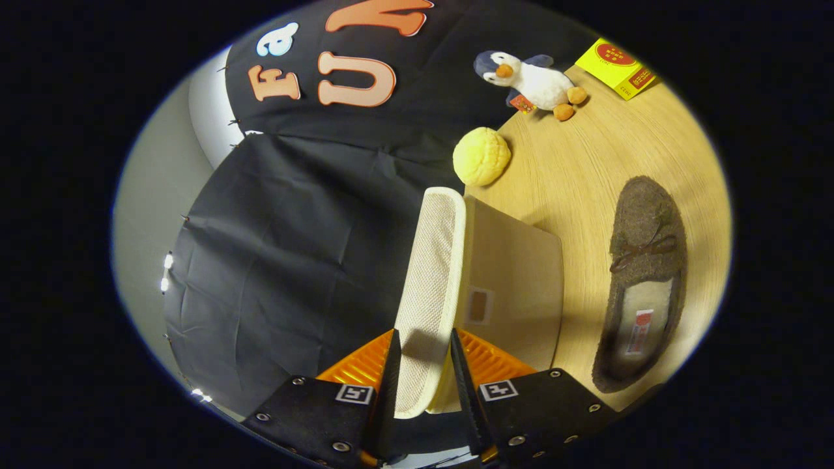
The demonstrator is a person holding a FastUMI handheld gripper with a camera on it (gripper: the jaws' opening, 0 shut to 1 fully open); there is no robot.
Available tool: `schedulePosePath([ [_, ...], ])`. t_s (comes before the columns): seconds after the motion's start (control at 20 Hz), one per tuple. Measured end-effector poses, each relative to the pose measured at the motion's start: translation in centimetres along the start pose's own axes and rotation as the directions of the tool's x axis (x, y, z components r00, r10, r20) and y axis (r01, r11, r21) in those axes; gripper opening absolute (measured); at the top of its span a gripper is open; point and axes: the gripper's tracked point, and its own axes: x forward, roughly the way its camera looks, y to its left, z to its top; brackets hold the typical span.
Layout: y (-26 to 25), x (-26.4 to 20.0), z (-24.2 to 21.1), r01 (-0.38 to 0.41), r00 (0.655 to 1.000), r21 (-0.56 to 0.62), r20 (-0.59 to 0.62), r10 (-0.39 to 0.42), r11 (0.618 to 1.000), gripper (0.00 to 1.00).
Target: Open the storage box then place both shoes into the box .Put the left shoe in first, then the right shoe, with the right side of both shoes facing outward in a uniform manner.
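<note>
Gripper (425, 365): fingers were clamped on the cream lid (431, 286) of the box (515, 286), held edge-on between them. Box stood on the worktop (586, 163), apparently near its edge. One shoe (642, 286) lay just beside the box. Ball (481, 156), penguin (531, 79) and yellow carton (616, 67) sat beyond.

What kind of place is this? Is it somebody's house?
Probably not a house: more likely a booth set up for practice. Black cloth hangs as a wall behind a wooden table with a shoe and toy penguin. The gripper is shut on a shoe sole.
</note>
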Motion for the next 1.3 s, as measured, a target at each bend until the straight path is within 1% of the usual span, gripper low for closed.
schedulePosePath([
  [0.05, 0.9, 0.1, 0.2, -0.024, 1.0, 0.019, 0.001, 0.024, 1.0, 0.37],
  [0.15, 3.3, 0.1, 0.4, -0.068, 0.998, 0.03, 0.004, 0.068, 0.997, 0.29],
  [0.3, 6.4, 0.6, 0.6, -0.093, 0.996, -0.029, 0.01, 0.093, 0.995, 0.21],
  [0.45, 9.7, 2.0, 0.7, -0.115, 0.993, -0.059, 0.016, 0.116, 0.992, 0.15],
  [0.6, 13.4, 4.0, 0.6, -0.128, 0.992, -0.13, 0.008, 0.13, 0.983, 0.14],
  [0.65, 14.8, 4.5, 0.4, -0.149, 0.988, -0.145, 0.007, 0.151, 0.978, 0.15],
  [0.8, 18.1, 6.9, 0.0, -0.179, 0.983, -0.171, -0.002, 0.181, 0.969, 0.14],
  [0.95, 20.3, 9.9, -0.6, -0.185, 0.982, -0.193, -0.015, 0.186, 0.964, 0.15],
  [1.2, 22.0, 15.0, -2.6, -0.15, 0.988, -0.242, -0.067, 0.138, 0.959, 0.15],
  [1.3, 22.0, 16.7, -3.7, -0.134, 0.99, -0.249, -0.069, 0.12, 0.959, 0.15],
])
